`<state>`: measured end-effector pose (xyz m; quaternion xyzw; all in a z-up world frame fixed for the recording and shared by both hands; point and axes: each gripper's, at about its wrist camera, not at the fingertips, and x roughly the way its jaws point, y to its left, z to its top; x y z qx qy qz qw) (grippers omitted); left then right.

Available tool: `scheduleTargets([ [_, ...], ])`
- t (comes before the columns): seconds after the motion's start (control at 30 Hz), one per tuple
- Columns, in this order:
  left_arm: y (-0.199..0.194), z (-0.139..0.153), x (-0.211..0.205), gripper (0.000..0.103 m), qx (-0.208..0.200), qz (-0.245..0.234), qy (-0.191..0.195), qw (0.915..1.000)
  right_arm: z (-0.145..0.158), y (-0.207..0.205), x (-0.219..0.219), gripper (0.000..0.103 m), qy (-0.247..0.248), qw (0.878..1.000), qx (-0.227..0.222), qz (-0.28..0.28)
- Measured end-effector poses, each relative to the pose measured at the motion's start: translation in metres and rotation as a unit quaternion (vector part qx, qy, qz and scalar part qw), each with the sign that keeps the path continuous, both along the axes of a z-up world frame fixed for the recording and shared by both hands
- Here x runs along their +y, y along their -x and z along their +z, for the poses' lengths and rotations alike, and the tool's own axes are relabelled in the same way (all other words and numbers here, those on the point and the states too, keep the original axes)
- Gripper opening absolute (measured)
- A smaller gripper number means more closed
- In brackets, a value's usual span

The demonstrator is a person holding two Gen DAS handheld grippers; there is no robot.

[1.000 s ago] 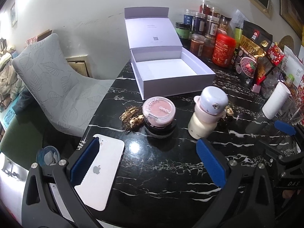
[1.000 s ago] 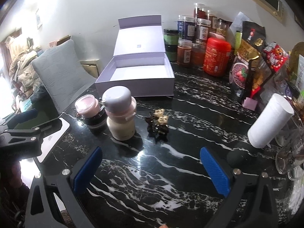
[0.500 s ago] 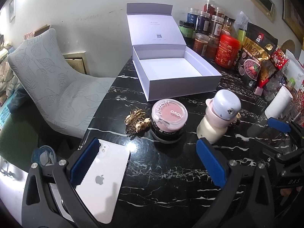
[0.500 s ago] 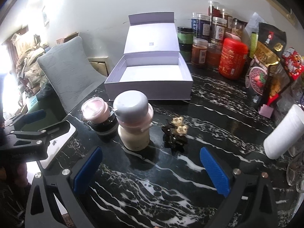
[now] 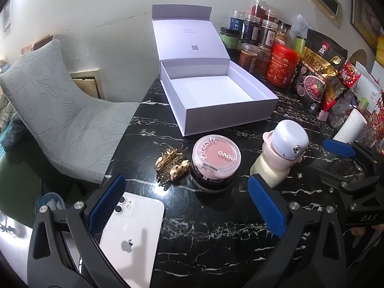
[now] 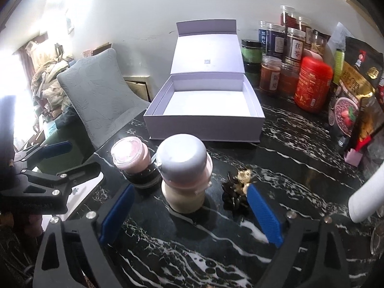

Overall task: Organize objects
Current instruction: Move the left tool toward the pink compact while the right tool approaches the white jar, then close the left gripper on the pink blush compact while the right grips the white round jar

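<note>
An open lavender box [image 5: 182,110] stands on the black marble table [image 5: 216,240]. In front of it sit gold hair clips [image 5: 171,163], a pink blush jar [image 5: 216,158] and a cream bottle with a lavender cap [image 5: 280,153]. A white phone [image 5: 134,235] lies under my left gripper [image 5: 186,202], which is open and empty just short of the jar. My right gripper [image 6: 190,212] has its jaws closing around the cream bottle [image 6: 184,175]; the pads stand apart from it. A dark-and-gold clip [image 6: 237,189] lies by the right pad [image 6: 262,216].
Spice jars [image 5: 254,38], a red canister [image 5: 283,67] and snack bags [image 5: 316,72] crowd the back right. A white roll [image 6: 367,196] stands at the right. A grey chair [image 5: 60,105] sits off the table's left edge.
Both grippers have moved forward towards the objects. The cream bottle now sits between the right fingers, which have narrowed a little. The left gripper stays wide.
</note>
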<state>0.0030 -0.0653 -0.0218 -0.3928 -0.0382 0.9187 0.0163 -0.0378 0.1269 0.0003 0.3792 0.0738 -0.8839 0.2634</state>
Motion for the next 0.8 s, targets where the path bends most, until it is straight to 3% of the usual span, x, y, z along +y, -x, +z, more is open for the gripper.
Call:
scheduleTargets([
  [0.37,0.021,-0.011,-0.004,0.101,-0.008,-0.024,-0.013,0.9996,-0.012,0.022,-0.009,0.078,0.007,1.000,-0.013,0.022],
  [0.8,0.038,-0.018,0.010,0.083,-0.006,-0.080,-0.014,0.9967,-0.017,0.028,-0.007,0.071,0.027,0.998,-0.007,0.048],
])
